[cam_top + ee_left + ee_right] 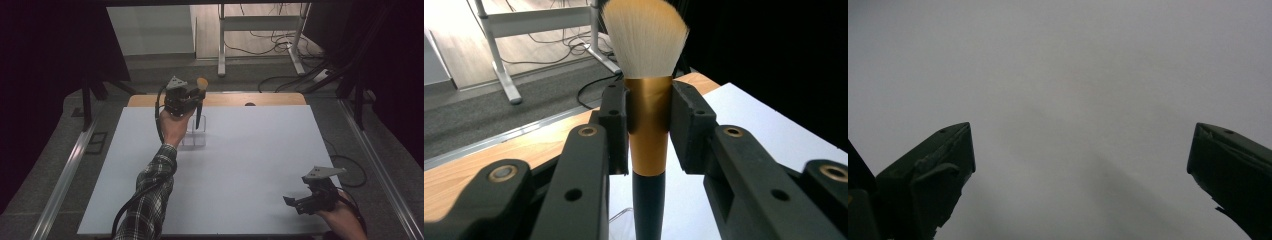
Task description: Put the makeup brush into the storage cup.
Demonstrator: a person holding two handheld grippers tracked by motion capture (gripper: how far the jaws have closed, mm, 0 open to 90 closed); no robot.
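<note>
The left gripper (649, 130) was clamped on the makeup brush (647, 100) at its gold ferrule, handle hanging straight below the fingers (616, 127), bristles above; the clear holder (196, 134) stood just beneath; the right gripper (300, 202), jaws apart and empty, rested well away.

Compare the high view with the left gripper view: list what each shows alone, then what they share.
High view alone: the clear acrylic holder under the brush handle, the plaid sleeve, and the right gripper, open, near the table's front edge. Left gripper view alone: the pads pressing the gold ferrule, bristles fanned above. Shared: the makeup brush, upright in the left gripper, and the white table.
</note>
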